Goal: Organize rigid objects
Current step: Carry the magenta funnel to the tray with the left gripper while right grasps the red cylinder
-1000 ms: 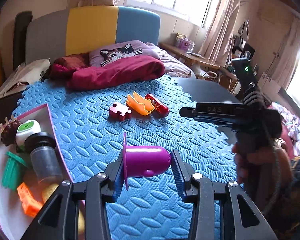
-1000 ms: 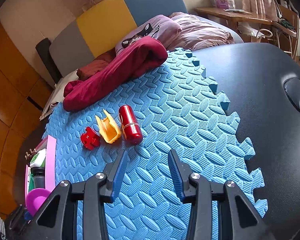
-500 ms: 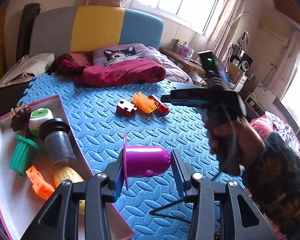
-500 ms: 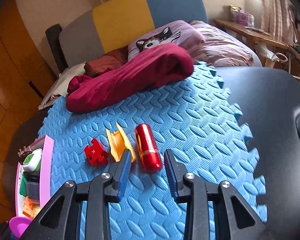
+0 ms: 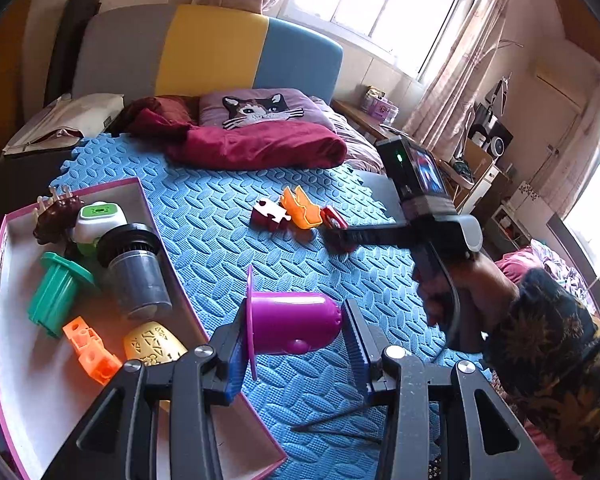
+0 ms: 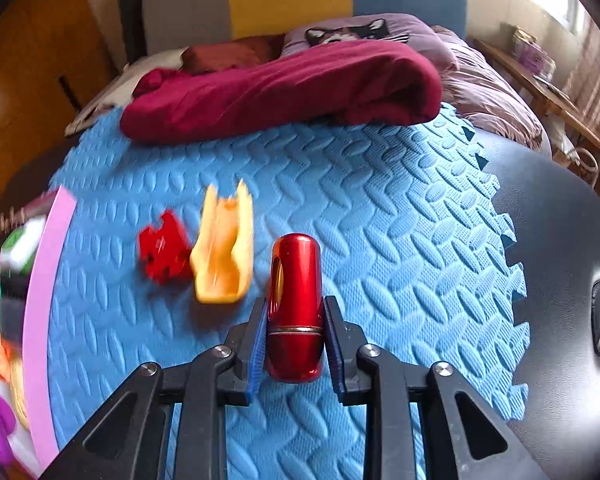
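Left wrist view only: left claw (image 5: 296,340) clamped on a purple cup (image 5: 292,322), lying sideways, flared rim toward the claw's left pad; pink-rimmed tray (image 5: 138,190) just left of it.

Right wrist view only: right claw (image 6: 294,334) closing on a red cylinder (image 6: 296,304) lying on the blue foam mat (image 6: 380,208), pads against its sides, long axis pointing straight ahead of the claw, rounded end away. Orange piece (image 6: 224,256) and red puzzle piece (image 6: 164,248) lie ahead-left.
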`<move>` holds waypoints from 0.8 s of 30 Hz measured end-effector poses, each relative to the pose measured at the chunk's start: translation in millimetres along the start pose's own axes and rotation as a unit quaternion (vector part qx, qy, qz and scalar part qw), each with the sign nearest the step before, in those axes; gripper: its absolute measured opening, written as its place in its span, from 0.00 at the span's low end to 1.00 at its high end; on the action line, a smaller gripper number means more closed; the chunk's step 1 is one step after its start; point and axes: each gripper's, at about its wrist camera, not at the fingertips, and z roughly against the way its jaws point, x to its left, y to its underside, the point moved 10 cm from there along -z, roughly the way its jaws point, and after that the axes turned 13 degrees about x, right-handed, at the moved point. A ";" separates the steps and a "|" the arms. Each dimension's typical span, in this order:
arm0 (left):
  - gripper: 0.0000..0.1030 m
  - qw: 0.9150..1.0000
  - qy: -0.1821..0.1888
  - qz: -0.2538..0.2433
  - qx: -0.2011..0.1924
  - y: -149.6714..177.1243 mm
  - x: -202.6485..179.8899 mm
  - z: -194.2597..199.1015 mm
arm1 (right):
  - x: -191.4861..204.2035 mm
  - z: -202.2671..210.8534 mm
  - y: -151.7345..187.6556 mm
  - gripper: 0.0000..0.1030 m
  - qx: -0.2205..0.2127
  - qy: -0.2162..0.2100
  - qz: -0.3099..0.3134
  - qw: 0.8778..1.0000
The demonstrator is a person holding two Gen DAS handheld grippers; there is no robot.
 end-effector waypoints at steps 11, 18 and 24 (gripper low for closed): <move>0.42 1.000 -0.020 -0.006 -0.019 7.8 -3.2 22.7 | 2.1 9.8 23.5 0.26 -0.061 0.013 0.015 0.998; 0.42 0.999 -0.039 0.005 -0.029 14.7 7.8 38.4 | 4.3 12.1 19.2 0.26 -0.086 0.025 0.028 0.996; 0.42 0.998 -0.047 0.015 -0.033 20.5 16.8 44.8 | 2.5 11.2 17.0 0.28 -0.092 0.029 0.027 0.995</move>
